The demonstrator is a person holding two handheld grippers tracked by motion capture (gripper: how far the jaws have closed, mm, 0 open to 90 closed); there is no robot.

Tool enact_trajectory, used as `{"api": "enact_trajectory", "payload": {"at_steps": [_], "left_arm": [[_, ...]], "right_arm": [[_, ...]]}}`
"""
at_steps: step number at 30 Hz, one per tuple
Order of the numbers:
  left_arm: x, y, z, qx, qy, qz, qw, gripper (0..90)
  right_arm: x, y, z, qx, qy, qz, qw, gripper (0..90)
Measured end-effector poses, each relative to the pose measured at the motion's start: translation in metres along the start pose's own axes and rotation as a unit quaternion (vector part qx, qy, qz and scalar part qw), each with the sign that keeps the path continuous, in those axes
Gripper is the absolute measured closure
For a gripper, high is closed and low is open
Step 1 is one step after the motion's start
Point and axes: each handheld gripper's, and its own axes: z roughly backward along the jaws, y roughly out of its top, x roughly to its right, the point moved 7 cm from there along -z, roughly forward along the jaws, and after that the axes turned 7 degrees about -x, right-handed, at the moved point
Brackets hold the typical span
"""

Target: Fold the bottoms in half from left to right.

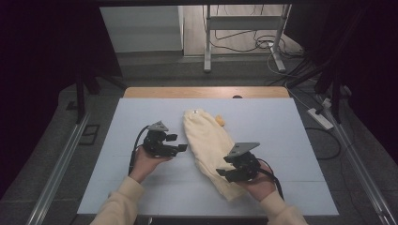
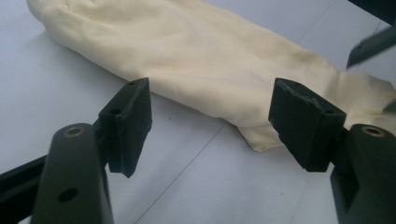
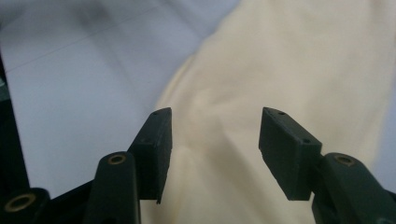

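White table cover (image 1: 141,117): large pale sheet over a wooden table, whose far edge shows at 12 o'clock.

Cream cloth (image 1: 210,145): long, narrow, lying flat near the centre of the cover, running from about 12 o'clock down toward 5 o'clock. Ribbed cuff-like end at the far tip; a small yellow-orange bit (image 1: 219,121) pokes out just beside it at 1 o'clock of the cloth. Surface is lumpy, with a few soft creases; no fold made that I can see.

Right gripper (image 1: 225,172): over the near end of the cloth, at about 5 o'clock of the table centre. In the right gripper view its jaws stand well apart with cloth (image 3: 289,70) beneath and beyond them, nothing pinched between.

Left gripper (image 1: 180,148): at 9 o'clock of the cloth, just beside its long edge, pointing at it. In the left gripper view the jaws are spread wide, the cloth (image 2: 210,60) lying beyond them untouched; bare cover under the pads.

Judgement on progress: early stage. Both grippers are in approach; neither grasp is made. Taking hold and whatever folding or lifting follows are all still to do.
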Motion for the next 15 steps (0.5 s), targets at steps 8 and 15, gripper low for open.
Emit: {"api": "enact_trajectory", "payload": {"at_steps": [8, 15], "left_arm": [[0.000, 0.000, 0.001, 0.005, -0.001, 0.000, 1.0000, 29.8], [0.000, 0.000, 0.002, 0.004, -0.001, 0.001, 1.0000, 28.2]], "right_arm": [[0.033, -0.020, 0.017, -0.016, -0.025, -0.047, 0.9985, 39.9], [0.042, -0.035, 0.023, -0.027, -0.033, -0.065, 0.9969, 37.4]]}}
